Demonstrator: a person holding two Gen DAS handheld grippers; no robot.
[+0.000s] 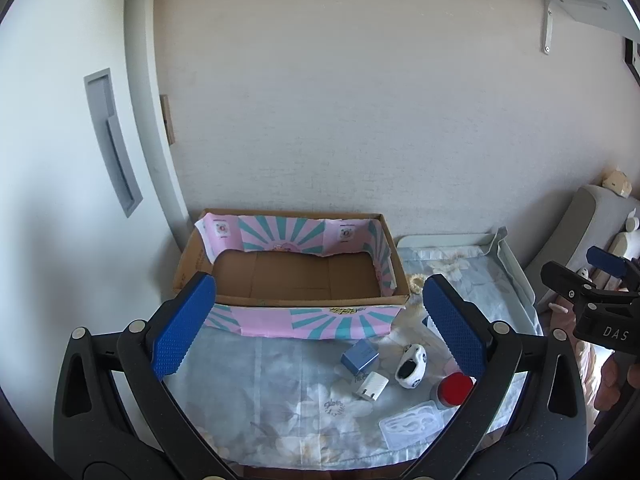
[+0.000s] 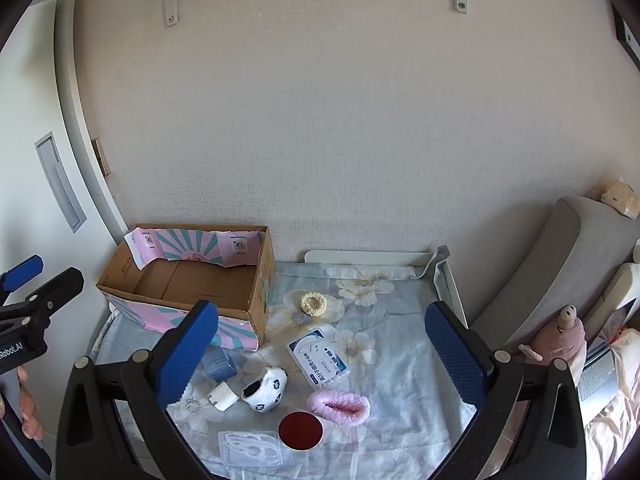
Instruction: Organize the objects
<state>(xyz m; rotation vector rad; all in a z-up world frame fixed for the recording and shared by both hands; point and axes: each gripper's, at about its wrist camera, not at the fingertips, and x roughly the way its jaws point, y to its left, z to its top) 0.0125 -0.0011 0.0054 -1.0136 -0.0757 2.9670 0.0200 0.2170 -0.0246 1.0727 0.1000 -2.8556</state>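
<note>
An empty cardboard box (image 1: 296, 276) with pink and teal flaps stands at the back left of the cloth-covered table (image 2: 400, 368); it also shows in the right wrist view (image 2: 192, 280). In front of it lie a blue box (image 2: 219, 364), a white charger (image 2: 223, 396), a black-and-white sock (image 2: 266, 389), a red-lidded jar (image 2: 301, 431), a pink fuzzy sock (image 2: 340, 402), a wipes packet (image 2: 318, 356), a yellow scrunchie (image 2: 313, 303) and a clear plastic case (image 2: 250, 449). My left gripper (image 1: 316, 326) is open and empty above the table. My right gripper (image 2: 322, 354) is open and empty above the items.
A wall runs behind the table, with a white door (image 1: 60, 160) on the left. A grey cushion (image 2: 560, 264) and a pink plush toy (image 2: 560, 336) are on the right. The table has a raised white rim (image 2: 368, 258) at the back and right.
</note>
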